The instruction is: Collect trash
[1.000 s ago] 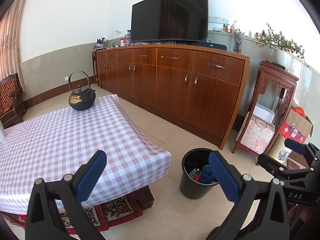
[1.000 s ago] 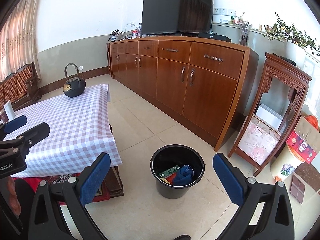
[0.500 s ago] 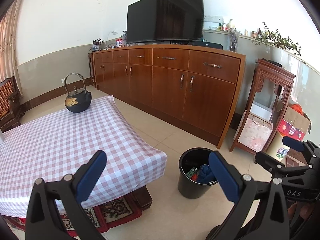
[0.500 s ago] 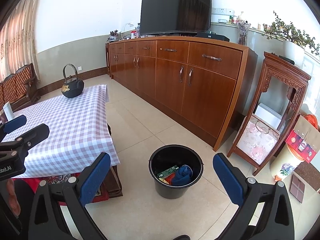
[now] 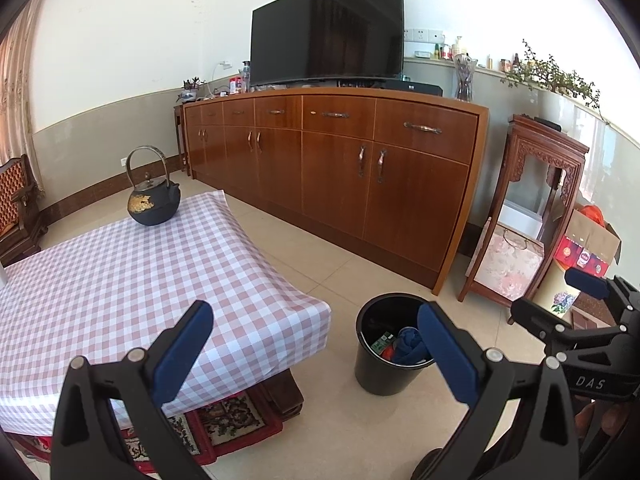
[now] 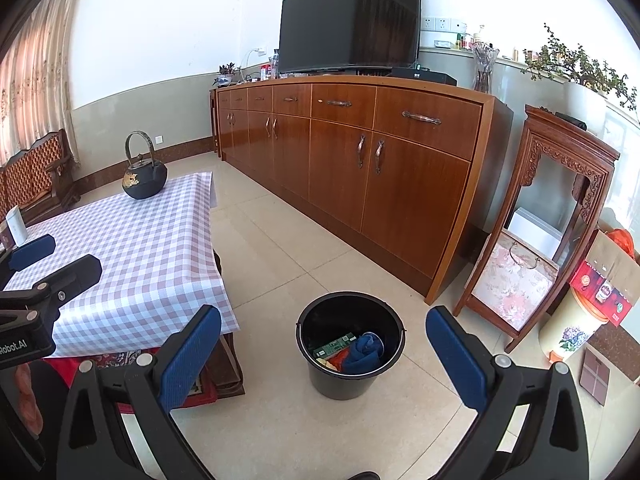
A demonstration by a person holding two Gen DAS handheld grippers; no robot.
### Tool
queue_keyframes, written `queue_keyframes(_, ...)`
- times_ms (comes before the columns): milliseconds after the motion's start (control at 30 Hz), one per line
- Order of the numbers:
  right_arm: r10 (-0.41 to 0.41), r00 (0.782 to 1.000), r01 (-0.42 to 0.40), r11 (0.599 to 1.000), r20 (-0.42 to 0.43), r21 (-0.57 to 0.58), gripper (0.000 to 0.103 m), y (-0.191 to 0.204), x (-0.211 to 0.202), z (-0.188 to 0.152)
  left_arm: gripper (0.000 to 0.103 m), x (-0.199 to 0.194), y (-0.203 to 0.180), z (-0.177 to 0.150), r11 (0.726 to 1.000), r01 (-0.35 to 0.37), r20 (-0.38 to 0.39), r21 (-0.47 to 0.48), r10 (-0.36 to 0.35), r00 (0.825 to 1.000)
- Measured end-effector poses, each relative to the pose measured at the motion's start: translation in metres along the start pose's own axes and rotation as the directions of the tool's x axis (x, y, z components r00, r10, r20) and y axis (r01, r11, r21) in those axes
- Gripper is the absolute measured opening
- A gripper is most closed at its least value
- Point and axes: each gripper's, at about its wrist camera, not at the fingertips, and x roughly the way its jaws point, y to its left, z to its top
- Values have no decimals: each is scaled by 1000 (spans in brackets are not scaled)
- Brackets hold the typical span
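Observation:
A black bin stands on the tiled floor beside the low table. Inside it lie a blue crumpled cloth, a green packet and something red. My left gripper is open and empty, held above the table's near corner and left of the bin. My right gripper is open and empty too, with the bin between its blue pads in that view. The right gripper also shows at the right edge of the left wrist view, and the left gripper at the left edge of the right wrist view.
A low table with a pink checked cloth carries a black iron kettle. A long wooden sideboard with a TV lines the wall. A carved stand, a cardboard box and a chair stand around.
Both views have shifted slightly; the bin sits a little lower and more to the left in the right wrist view. Both grippers stay open and empty.

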Motion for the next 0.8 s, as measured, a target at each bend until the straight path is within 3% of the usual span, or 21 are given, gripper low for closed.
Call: queue_keyframes(800,1,1000,-1,1000,5,5,103,-3,-1,-4,103,2,0,-5,1000,13,-17,-2,-13,1000)
